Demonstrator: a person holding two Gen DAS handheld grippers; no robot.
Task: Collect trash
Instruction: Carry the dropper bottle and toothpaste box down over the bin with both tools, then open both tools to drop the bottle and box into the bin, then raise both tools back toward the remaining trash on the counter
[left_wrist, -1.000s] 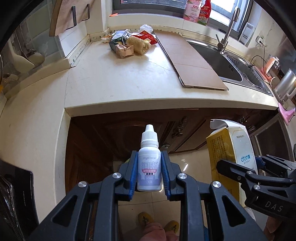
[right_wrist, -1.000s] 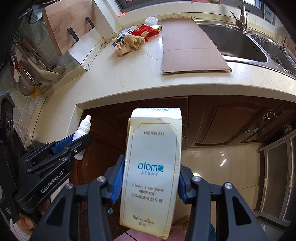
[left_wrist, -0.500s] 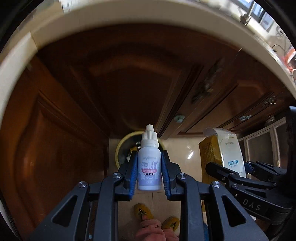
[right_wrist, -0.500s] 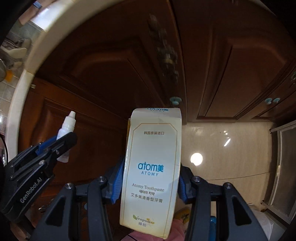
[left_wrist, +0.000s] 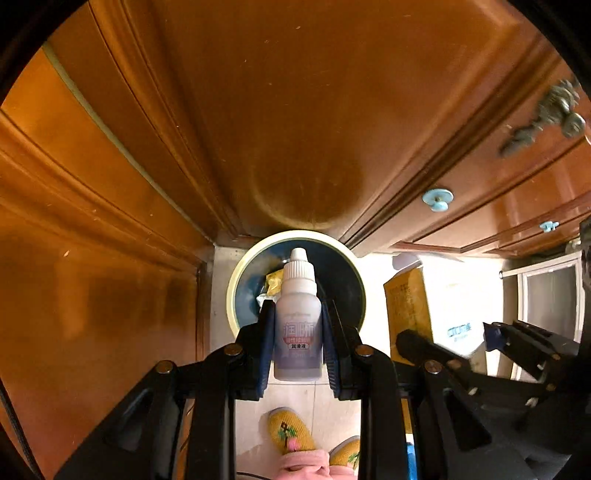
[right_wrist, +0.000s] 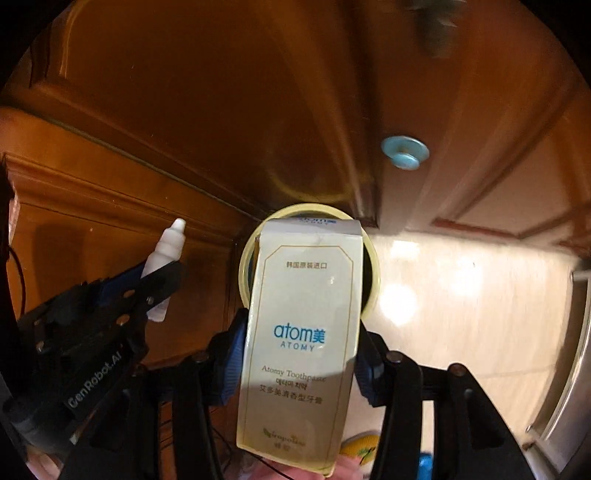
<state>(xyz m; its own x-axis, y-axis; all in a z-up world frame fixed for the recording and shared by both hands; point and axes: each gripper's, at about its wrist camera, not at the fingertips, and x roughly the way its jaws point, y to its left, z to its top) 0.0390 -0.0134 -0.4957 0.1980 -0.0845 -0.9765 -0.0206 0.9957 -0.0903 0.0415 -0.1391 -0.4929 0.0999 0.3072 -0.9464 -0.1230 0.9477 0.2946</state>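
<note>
My left gripper (left_wrist: 298, 347) is shut on a small white dropper bottle (left_wrist: 297, 325) and holds it upright above a round trash bin (left_wrist: 236, 273) with a cream rim and dark inside, which holds some wrappers. My right gripper (right_wrist: 298, 354) is shut on a cream Atomy toothpaste box (right_wrist: 301, 332), held upright over the same bin (right_wrist: 373, 269). The box also shows at the right of the left wrist view (left_wrist: 432, 306). The bottle shows at the left of the right wrist view (right_wrist: 164, 258).
Brown wooden cabinet doors (left_wrist: 295, 110) rise close behind the bin, with blue round knobs (left_wrist: 437, 199) and a metal handle (left_wrist: 546, 118). A pale tiled floor (right_wrist: 461, 295) lies to the right. Yellow slippers (left_wrist: 290, 430) are below my grippers.
Both grippers have dropped from counter height toward the floor. The counter has left the view, and the bin is now larger and right under the bottle and the box.
</note>
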